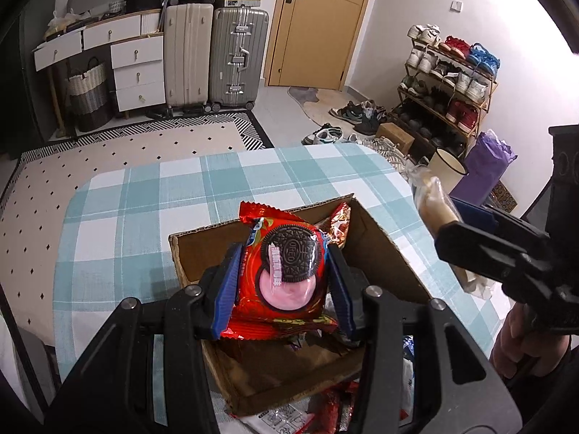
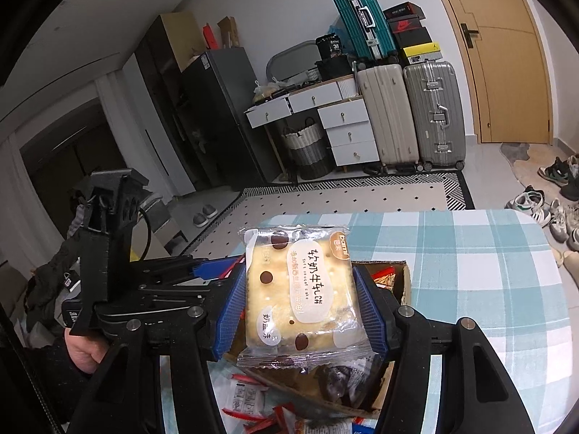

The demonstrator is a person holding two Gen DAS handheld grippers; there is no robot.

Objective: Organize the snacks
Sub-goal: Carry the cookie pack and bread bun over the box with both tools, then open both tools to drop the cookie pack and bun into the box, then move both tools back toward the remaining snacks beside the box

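My left gripper [image 1: 286, 282] is shut on a red Oreo packet [image 1: 286, 271], held above an open cardboard box [image 1: 383, 253] on the checked tablecloth. Another red snack packet [image 1: 340, 226] leans in the box's far corner. My right gripper [image 2: 302, 302] is shut on a clear-wrapped nougat cracker packet [image 2: 300, 289], held above the same cardboard box [image 2: 403, 282]. In the left wrist view the right gripper [image 1: 456, 231] enters from the right with that cracker packet [image 1: 432, 199] seen edge-on. In the right wrist view the left gripper [image 2: 217, 267] reaches in from the left.
Loose snack packets [image 2: 249, 401] lie on the checked tablecloth [image 2: 470, 253] in front of the box, and more packets [image 1: 307, 412] show below the left gripper. Beyond the table are a dotted rug [image 1: 72, 181], suitcases [image 1: 235, 58] and a shoe rack [image 1: 448, 86].
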